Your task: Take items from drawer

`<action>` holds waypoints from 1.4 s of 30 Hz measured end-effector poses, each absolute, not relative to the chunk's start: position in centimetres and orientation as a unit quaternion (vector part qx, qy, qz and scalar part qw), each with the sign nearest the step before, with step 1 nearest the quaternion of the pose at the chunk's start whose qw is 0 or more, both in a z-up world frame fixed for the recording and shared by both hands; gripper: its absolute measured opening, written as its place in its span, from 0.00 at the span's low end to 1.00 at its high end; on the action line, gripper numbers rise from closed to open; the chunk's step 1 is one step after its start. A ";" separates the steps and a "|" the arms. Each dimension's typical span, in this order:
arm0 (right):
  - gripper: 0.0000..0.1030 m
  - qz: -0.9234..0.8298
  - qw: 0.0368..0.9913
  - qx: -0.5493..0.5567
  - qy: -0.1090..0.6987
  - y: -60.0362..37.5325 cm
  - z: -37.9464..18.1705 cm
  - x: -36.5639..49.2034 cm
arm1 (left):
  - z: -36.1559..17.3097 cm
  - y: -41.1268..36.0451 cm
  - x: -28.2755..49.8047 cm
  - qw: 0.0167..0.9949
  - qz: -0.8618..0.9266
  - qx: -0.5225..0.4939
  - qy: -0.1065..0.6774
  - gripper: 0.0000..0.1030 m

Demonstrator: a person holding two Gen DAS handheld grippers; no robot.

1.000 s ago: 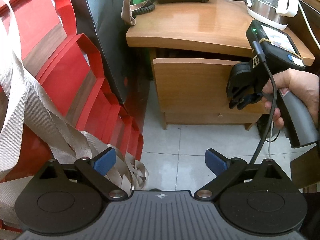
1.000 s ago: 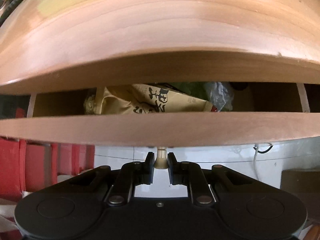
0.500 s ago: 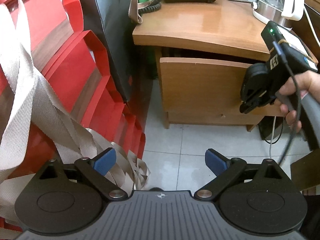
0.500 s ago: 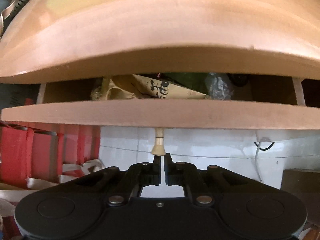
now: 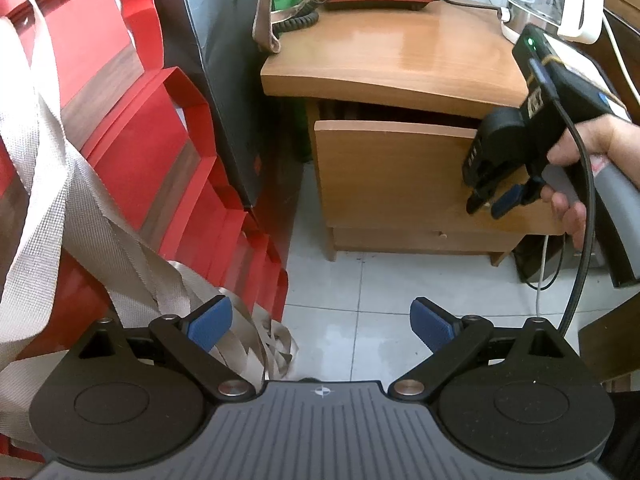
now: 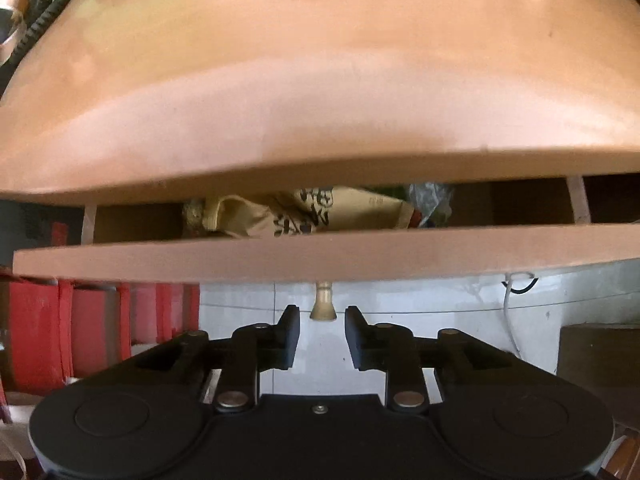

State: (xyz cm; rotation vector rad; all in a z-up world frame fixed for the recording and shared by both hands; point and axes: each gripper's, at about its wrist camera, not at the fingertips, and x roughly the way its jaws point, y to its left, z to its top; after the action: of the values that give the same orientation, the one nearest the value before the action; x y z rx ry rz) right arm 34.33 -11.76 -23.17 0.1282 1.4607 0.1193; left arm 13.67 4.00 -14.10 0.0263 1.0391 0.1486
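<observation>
Bright, even daylight; glare on the cabinet top; fisheye-bent edges; soft blur in the right-wrist view.

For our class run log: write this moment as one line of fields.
drawer: partly open | right gripper: jaws just opened, off knob | left gripper: open, empty

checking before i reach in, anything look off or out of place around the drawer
Nothing looks damaged or spilled. The drawer stands only partly open, so the tan bag and crumpled plastic inside show through a narrow gap.

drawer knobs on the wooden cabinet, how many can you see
2: one brass knob on the open top drawer, just ahead of the right hand-held gripper; one small knob on the shut bottom drawer.
</observation>
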 end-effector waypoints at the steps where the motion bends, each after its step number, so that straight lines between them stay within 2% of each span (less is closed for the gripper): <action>1: 0.24 0.054 0.740 0.061 0.667 -11.7 -23.2 34.6 | -14.1 4.0 13.7 0.865 0.071 0.013 0.496 0.95; 14: 0.24 0.048 0.721 0.054 0.689 -10.9 -25.7 35.4 | -14.2 4.1 14.0 0.864 0.067 0.005 0.499 0.95; 21: 0.20 0.042 0.720 0.057 0.690 -11.0 -26.8 35.3 | -14.6 4.4 14.1 0.861 0.067 0.001 0.503 0.95; 23: 0.14 0.037 0.722 0.054 0.689 -11.0 -27.0 35.2 | -14.8 4.4 14.1 0.860 0.066 0.001 0.505 0.95; 25: 0.13 0.034 0.724 0.053 0.687 -11.1 -27.2 35.1 | -14.9 4.5 14.1 0.859 0.066 0.001 0.507 0.95; 42: 0.13 0.037 0.711 0.039 0.701 -11.3 -24.9 35.3 | -14.9 4.8 14.0 0.859 0.067 -0.002 0.507 0.95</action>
State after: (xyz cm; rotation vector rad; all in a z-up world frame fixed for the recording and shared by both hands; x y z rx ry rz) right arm 35.26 -11.26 -24.89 0.0859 1.5544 0.0825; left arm 13.98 4.79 -14.92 -0.0040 1.0652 0.1413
